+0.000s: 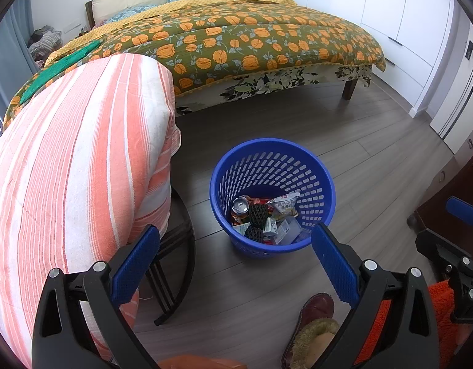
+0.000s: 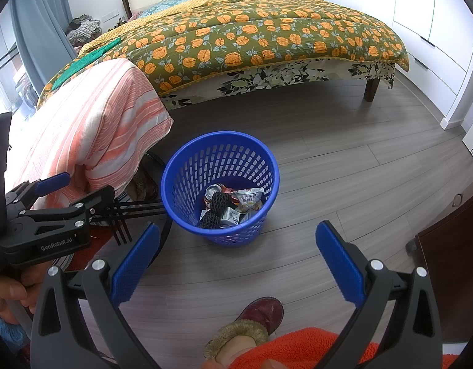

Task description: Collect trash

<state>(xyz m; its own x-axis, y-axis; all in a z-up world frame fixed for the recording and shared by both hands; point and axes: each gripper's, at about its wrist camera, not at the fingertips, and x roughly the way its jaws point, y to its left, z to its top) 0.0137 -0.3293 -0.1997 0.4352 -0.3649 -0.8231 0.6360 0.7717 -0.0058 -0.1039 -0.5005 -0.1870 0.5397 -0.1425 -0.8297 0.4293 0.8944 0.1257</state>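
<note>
Both your left tongs (image 1: 234,264) and right tongs (image 2: 238,263) hang spread and empty above the blue basket (image 1: 271,150) at frame centre, its trash (image 1: 267,218) apparently already collected.

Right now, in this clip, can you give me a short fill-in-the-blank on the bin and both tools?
1. The trash basket standing on the floor is ____ in colour.
2. Both the left tool and the right tool have their fingers spread ____, holding nothing.
3. The drinks can lies ____ the basket.
4. The striped cloth is orange and ____.

Missing words: blue; open; inside; white
</note>
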